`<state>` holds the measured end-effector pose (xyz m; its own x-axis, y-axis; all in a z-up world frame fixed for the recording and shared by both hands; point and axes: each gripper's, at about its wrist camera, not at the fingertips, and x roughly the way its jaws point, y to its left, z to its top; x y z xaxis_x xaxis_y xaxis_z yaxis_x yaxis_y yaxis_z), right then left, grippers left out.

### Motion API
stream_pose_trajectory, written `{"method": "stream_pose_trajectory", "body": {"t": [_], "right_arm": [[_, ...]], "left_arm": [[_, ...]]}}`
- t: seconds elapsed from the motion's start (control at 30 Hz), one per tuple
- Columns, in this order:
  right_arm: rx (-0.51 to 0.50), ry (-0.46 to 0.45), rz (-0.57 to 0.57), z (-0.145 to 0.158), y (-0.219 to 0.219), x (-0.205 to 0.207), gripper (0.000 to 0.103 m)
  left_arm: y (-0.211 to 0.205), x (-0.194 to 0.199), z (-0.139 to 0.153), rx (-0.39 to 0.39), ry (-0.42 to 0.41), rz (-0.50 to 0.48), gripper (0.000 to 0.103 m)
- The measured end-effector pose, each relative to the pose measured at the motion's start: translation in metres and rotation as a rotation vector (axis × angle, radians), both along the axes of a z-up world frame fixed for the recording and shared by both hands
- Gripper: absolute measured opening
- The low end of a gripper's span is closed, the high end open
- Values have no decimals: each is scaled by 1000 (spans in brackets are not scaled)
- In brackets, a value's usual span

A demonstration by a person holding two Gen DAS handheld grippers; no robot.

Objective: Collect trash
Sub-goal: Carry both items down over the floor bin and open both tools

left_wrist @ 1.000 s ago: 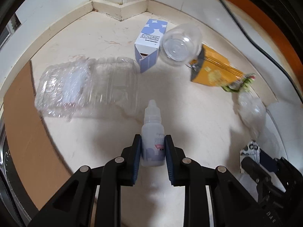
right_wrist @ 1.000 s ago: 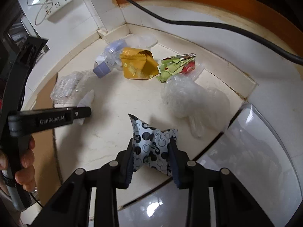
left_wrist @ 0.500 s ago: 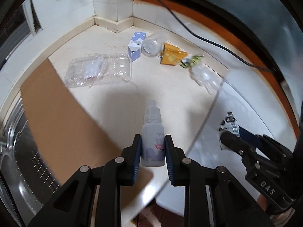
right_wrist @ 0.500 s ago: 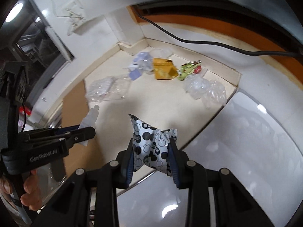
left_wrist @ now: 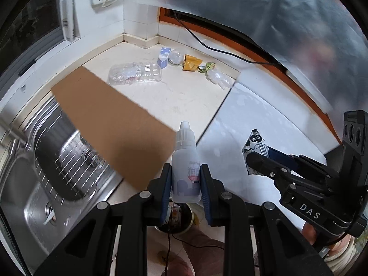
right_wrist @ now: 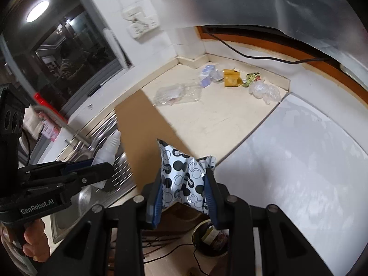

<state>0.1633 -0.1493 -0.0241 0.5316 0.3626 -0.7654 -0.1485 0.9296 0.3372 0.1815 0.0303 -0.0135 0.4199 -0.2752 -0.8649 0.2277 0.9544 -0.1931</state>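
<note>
Left gripper [left_wrist: 185, 179] clamped on white dropper bottle [left_wrist: 185, 170], held above tabletop [left_wrist: 184, 96] edge. Right gripper [right_wrist: 184, 191] clenched on dotted wrapper [right_wrist: 184, 174]. Remaining trash: clear tray [left_wrist: 135, 76], orange packet [left_wrist: 191, 63], far corner.

White dropper bottle [left_wrist: 185, 161]: capped, upright, clamped at its body between the left tool's [left_wrist: 185, 185] pads, above the counter [left_wrist: 184, 96] edge. Black-and-white spotted wrapper [right_wrist: 184, 174]: crumpled, pinched by the right tool [right_wrist: 184, 195]. On the counter toward its far corner: clear plastic tray [left_wrist: 135, 74], blue-white carton [left_wrist: 164, 57], clear cup [left_wrist: 176, 57], yellow pouch [left_wrist: 191, 63], green wrapper [left_wrist: 207, 66], clear bag [left_wrist: 218, 79].
</note>
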Motion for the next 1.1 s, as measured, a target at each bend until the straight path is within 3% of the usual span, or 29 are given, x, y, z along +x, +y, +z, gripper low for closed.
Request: {"method": "stream_pose_trajectory", "body": {"t": [0.2,0.37,0.6,0.77,1.1], "right_arm": [[1,14,7,-9,28,-64,32],[6,87,7,-43,46,-105,32],[-25,223,-1,-103,55,-135,33],[-39,298,-15,-149,52,-141,33],[-23,455,-57,-297,33,-126,34]], "left_arm": [[25,-71,-13,12,-26,-20,22],[31,-115,-44,38,-47,-42,22],[20,-143,-101,51,-14,-71,22],[6,-149,-165,74,67,-91,22],[-4,-130,-318,110,188,-51,22]]}}
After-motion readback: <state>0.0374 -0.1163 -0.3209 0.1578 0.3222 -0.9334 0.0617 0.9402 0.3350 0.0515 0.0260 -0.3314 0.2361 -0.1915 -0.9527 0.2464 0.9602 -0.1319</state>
